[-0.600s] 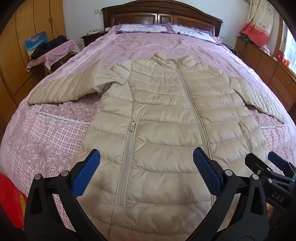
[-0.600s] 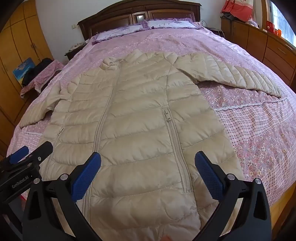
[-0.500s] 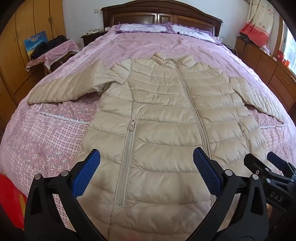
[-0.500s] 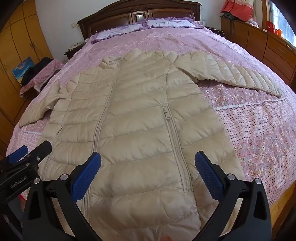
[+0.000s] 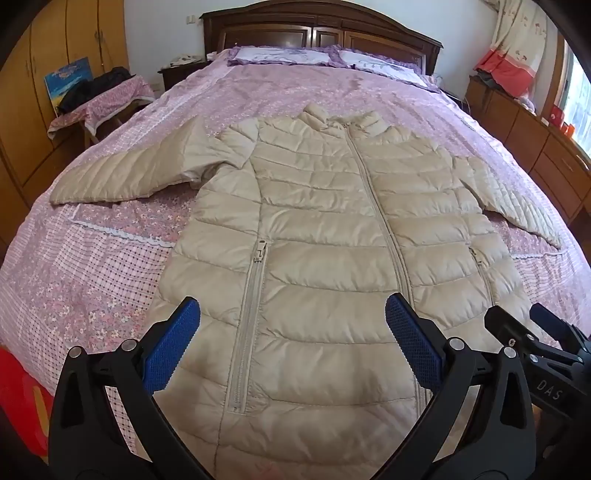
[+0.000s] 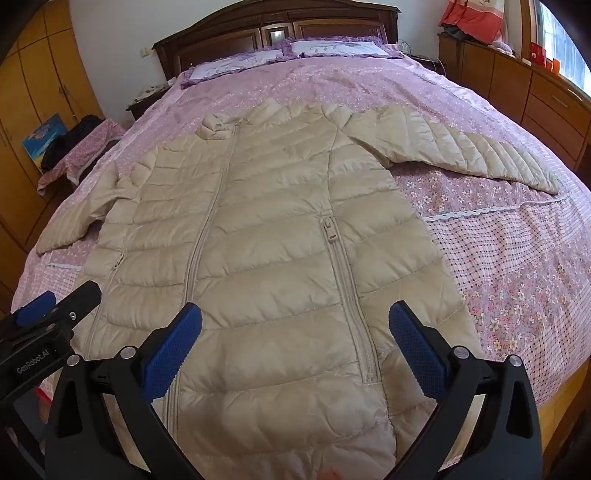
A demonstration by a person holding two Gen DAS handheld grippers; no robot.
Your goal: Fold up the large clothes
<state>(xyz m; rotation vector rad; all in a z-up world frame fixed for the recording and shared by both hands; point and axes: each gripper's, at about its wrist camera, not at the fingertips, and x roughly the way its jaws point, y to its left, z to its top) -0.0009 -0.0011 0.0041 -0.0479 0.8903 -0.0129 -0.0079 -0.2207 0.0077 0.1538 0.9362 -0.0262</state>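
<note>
A long beige quilted down jacket (image 5: pixel 325 236) lies flat and zipped on the pink bedspread (image 5: pixel 92 266), collar toward the headboard, both sleeves spread out to the sides. It also shows in the right wrist view (image 6: pixel 266 236). My left gripper (image 5: pixel 291 325) is open and empty, hovering over the hem on the jacket's left half, above a pocket zip (image 5: pixel 251 314). My right gripper (image 6: pixel 295 332) is open and empty over the hem on the right half. Each gripper shows at the edge of the other's view: the right (image 5: pixel 532 339), the left (image 6: pixel 48 314).
A dark wooden headboard (image 5: pixel 317 33) and two pillows (image 5: pixel 284 57) are at the far end. A yellow wardrobe (image 5: pixel 33 74) and a cloth-covered side table (image 5: pixel 103 107) stand left. A wooden dresser (image 5: pixel 532 136) runs along the right. A red object (image 5: pixel 18 398) lies at lower left.
Both views have shifted very slightly; the jacket lies as before and both grippers stay open over the hem.
</note>
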